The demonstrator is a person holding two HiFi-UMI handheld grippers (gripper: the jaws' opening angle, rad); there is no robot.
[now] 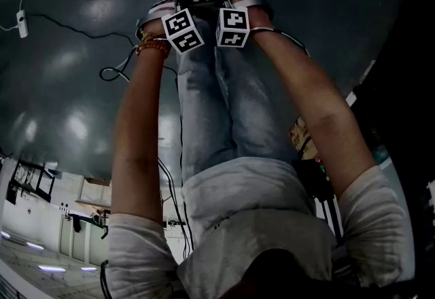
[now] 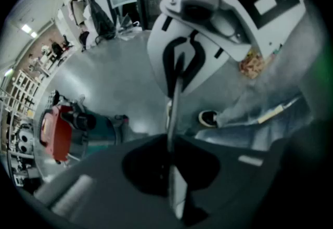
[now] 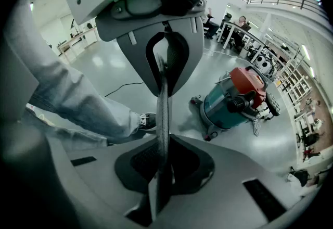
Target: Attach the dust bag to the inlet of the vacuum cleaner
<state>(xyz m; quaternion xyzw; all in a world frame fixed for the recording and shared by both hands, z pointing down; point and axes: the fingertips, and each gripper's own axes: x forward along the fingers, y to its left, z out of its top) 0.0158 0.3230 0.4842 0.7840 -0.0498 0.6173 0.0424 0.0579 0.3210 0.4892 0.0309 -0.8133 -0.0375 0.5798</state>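
The vacuum cleaner [image 2: 70, 131], a teal drum with a red top, stands on the grey floor; it lies left in the left gripper view and as the vacuum cleaner [image 3: 237, 99] at the right in the right gripper view. No dust bag shows in any view. In the head view my left gripper [image 1: 182, 31] and right gripper [image 1: 233, 26] are held side by side in front of the person's jeans. Both point at each other at close range. The left gripper [image 2: 174, 118] and right gripper [image 3: 162, 113] have their jaws pressed together with nothing between them.
A black cable [image 1: 109, 72] and a white power strip [image 1: 22, 22] lie on the floor. The person's shoe [image 3: 147, 121] is planted near the grippers. Desks, shelves and seated people [image 3: 242, 22] stand far off in the hall.
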